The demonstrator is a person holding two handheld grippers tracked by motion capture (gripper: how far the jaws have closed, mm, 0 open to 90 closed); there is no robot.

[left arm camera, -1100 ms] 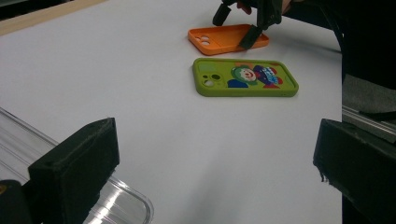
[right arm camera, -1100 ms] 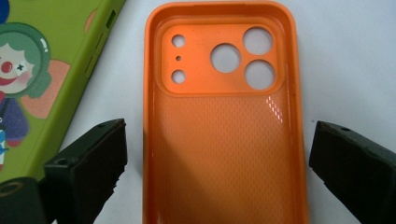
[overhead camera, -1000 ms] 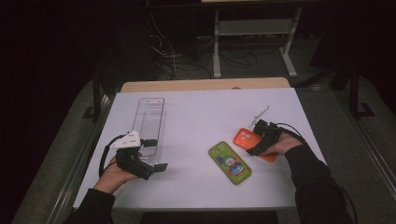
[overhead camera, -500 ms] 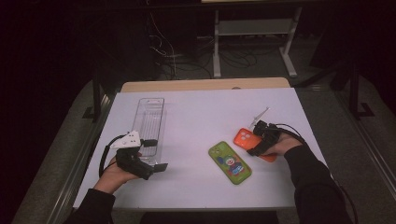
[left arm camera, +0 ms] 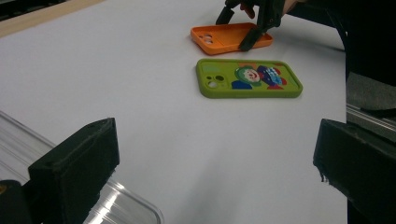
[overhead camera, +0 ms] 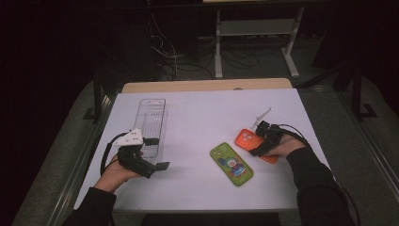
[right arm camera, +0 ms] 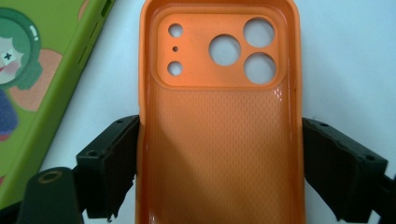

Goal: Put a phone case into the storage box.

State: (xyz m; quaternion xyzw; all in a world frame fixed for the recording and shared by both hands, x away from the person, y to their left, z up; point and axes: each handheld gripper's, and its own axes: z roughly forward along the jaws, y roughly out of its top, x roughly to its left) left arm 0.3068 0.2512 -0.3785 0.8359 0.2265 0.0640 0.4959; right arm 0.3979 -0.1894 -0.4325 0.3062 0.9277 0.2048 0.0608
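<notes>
white table [overhead camera: 197, 117] under a dark room, cables and a shelf frame at the back. on it, the right hand-held gripper [right arm camera: 219, 172] sits low over the orange case [right arm camera: 219, 135], which lies open side up at the right of the table; its jaws straddle the case's long edges and have just been closing on it. the left pad looks at or touching the rim, the right pad just beside it with a sliver of gap, so i would not call this a grip yet. from above, the same right hand-held gripper [overhead camera: 262, 140] covers the near end of the orange case [overhead camera: 249, 140].

just beside it, toward the middle, lies the green case [overhead camera: 231, 164], printed side up, apart from the orange one. well across the table the left hand-held gripper [overhead camera: 157, 165] rests with jaws wide and nothing between them, next to a clear tray [overhead camera: 151, 123].

step in hand, as i judge it — grasping the orange case. next move calls for finishing the squeeze evenly on both rims — the shell is thin and may flex or pop out — then a level lift clear of the green case.
</notes>
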